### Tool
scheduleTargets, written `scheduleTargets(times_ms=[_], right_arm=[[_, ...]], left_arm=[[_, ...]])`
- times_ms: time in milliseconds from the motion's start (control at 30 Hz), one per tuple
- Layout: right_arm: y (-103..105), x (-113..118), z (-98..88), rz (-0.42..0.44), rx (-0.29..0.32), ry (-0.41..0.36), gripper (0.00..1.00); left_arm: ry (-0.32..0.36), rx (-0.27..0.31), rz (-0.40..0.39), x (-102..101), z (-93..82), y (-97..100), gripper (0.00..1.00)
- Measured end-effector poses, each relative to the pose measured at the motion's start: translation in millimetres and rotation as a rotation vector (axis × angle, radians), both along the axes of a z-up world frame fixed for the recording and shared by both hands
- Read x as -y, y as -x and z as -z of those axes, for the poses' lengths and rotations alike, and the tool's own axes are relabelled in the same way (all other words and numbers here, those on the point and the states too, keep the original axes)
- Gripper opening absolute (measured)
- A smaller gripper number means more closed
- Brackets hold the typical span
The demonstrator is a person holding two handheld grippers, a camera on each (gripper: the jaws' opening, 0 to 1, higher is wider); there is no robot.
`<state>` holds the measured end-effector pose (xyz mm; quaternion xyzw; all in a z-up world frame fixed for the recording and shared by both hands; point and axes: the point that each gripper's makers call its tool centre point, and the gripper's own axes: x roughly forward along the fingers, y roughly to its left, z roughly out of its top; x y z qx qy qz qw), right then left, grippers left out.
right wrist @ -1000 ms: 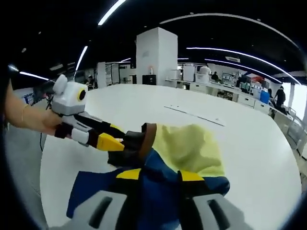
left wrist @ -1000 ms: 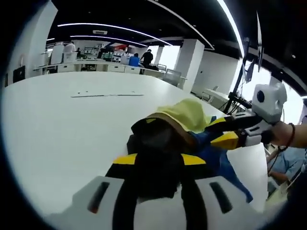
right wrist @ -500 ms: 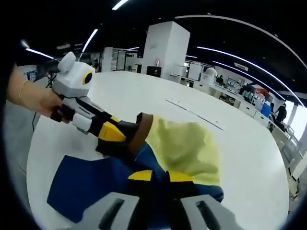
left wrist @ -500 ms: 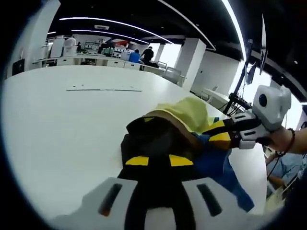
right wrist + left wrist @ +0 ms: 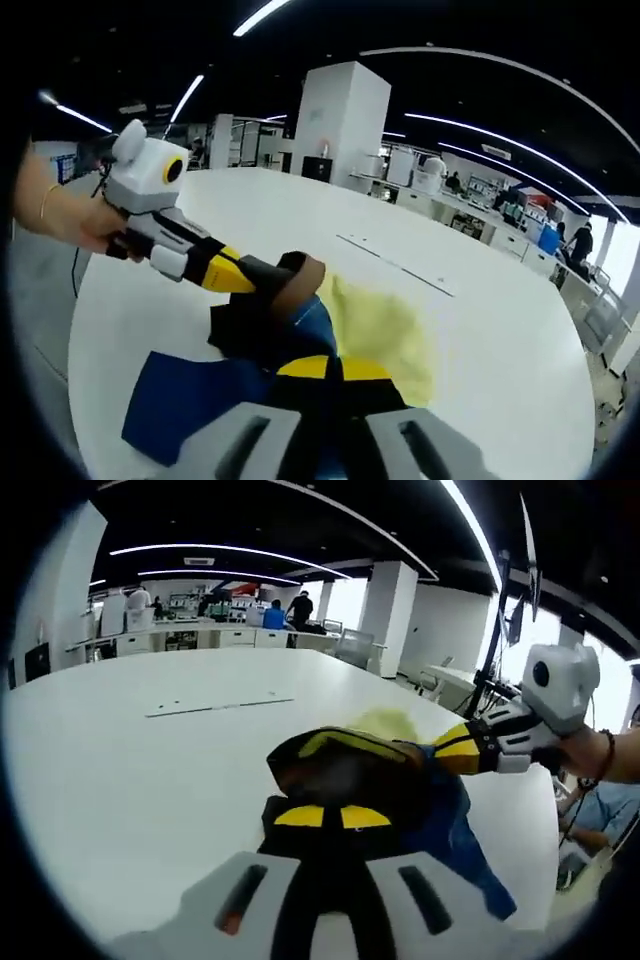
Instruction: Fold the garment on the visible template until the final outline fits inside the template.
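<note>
here both hand-held grippers seemingly clamp the garment [image 5: 380, 335].

No text, label, brand, number or sign is legible in either view. The distant shelves and desks across the room are too small and blurred to show any lettering.
</note>
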<state>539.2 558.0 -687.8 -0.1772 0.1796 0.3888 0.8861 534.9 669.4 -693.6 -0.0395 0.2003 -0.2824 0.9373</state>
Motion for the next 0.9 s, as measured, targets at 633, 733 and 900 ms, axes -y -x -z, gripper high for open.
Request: scheduleTargets(times_ms=[633, 733, 900], right_arm=[[-23.6, 21.8, -78.7, 0.028, 0.101, -0.092, 0.0], [-26.5, 24.3, -87.6, 0.032, 0.108, -0.102, 0.0], [-35.8, 25.4, -95.5, 0.036, 0.1, -0.11, 0.0]], left_arm=[[-0.019, 0.13, -0.029, -31.0, -76.6, 8.4, 0.0], [-0.016, 0.142, -0.033, -37.1, -90.8, 9.5, 0.0], [-0.046, 0.173, -0.056, -50.7, -110.2, 7.0, 0.0]])
